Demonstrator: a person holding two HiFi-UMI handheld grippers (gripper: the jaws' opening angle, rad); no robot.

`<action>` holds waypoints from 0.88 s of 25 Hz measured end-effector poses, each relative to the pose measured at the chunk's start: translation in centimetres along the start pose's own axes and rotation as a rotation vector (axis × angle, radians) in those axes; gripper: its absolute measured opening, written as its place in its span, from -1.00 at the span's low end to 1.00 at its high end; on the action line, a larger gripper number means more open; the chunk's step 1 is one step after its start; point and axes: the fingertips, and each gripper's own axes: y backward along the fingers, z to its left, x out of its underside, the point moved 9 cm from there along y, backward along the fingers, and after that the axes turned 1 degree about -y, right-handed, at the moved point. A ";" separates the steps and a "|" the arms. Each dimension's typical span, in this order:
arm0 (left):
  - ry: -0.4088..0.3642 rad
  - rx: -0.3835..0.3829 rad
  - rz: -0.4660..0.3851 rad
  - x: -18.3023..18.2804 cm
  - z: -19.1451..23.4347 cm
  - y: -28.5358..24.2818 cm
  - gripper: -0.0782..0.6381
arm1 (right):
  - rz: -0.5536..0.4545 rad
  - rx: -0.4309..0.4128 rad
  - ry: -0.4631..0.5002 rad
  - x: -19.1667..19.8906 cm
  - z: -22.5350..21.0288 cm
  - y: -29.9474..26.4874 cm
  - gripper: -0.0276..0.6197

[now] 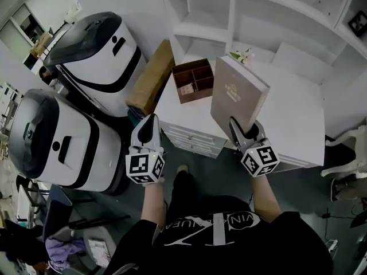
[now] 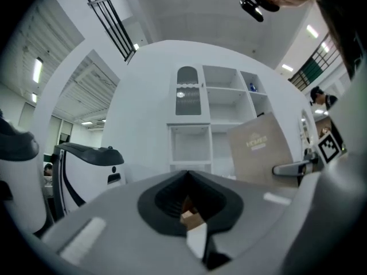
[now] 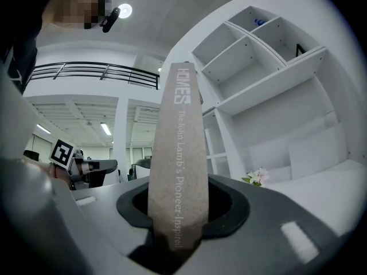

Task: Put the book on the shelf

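A beige hardcover book [image 1: 238, 93] stands almost upright above the white desk [image 1: 298, 119], and my right gripper [image 1: 243, 132] is shut on its lower edge. In the right gripper view the book's spine [image 3: 178, 171] rises from between the jaws. The white shelf unit [image 1: 229, 16] stands at the back of the desk, with open empty compartments [image 3: 269, 73]. My left gripper [image 1: 148, 125] hangs off the desk's left front corner, jaws together and holding nothing. The left gripper view shows the book [image 2: 261, 150] at the right, in front of the shelf [image 2: 221, 119].
A brown wooden divided box [image 1: 194, 80] sits on the desk left of the book, and a small flower sprig [image 1: 242, 55] lies behind it. A long cardboard box [image 1: 152, 76] leans at the desk's left side. Two large white machines [image 1: 94, 50] [image 1: 51, 142] stand to the left.
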 end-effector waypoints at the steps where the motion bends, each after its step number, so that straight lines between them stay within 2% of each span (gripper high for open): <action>1: 0.000 0.017 -0.002 -0.2 0.6 -1.2 -0.78 | 0.002 0.008 0.003 -0.1 0.1 -0.9 -0.37; 7: -0.014 0.117 0.013 -0.2 4.2 -7.5 -0.78 | -0.010 0.076 -0.012 -0.4 0.0 -6.7 -0.37; 14: -0.003 0.180 0.027 0.2 9.0 -12.8 -0.78 | -0.004 0.156 -0.019 0.0 0.8 -11.5 -0.37; 22: 0.007 0.277 0.040 1.3 12.2 -17.5 -0.78 | -0.021 0.242 -0.021 0.4 1.6 -15.6 -0.37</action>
